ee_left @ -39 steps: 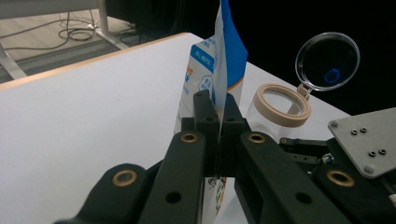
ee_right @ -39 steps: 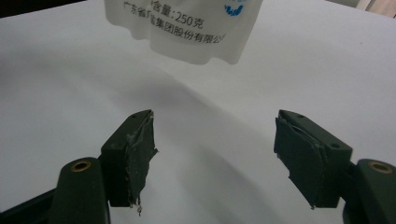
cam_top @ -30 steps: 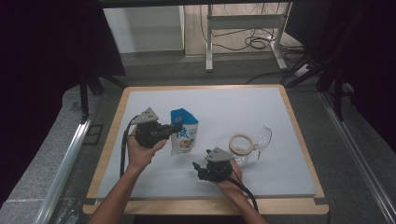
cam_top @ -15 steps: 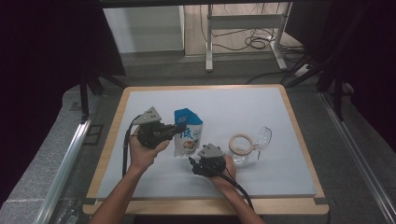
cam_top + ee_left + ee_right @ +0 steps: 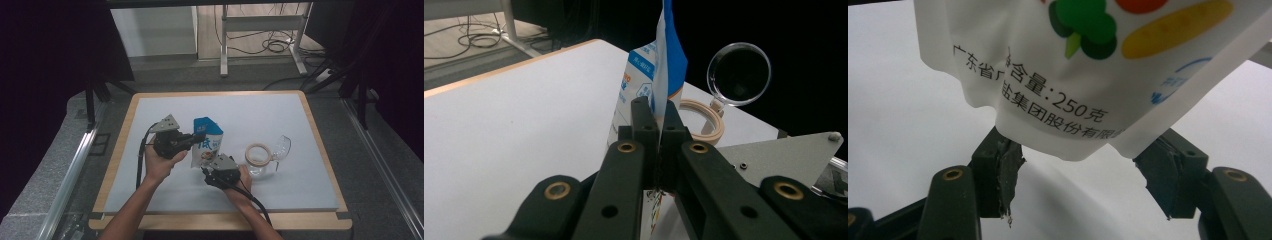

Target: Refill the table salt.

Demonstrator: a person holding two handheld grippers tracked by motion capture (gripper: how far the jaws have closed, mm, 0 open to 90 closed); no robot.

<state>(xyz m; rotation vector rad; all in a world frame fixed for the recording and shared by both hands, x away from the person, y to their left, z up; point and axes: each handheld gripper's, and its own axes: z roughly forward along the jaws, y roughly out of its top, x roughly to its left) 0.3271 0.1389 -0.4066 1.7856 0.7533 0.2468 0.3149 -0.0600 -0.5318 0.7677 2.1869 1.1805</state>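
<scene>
Nearest the person, the right gripper point(image 5: 220, 175) sits low at the bottom edge of the pouch point(image 5: 206, 142), its jaws spread wide with the bag's lower corner hanging between them, not yet pinched as far as the right gripper view shows. A little farther in, the left gripper point(image 5: 655, 131) is clamped tight on the pouch's side seam, holding it upright just off the white table point(image 5: 280, 115). The pouch is a soft printed plastic bag; its wrinkled, sagging bottom suggests loose contents that will shift, so it should feel light to middling and floppy, and the glossy film is likely slippery. The flat sealed edges look like the safest places to grip, since the belly would only squash. Beyond it, near the pouch, lie a beige ring point(image 5: 258, 154) and a clear glass cup point(image 5: 280, 149) on its side, probably fragile.
</scene>
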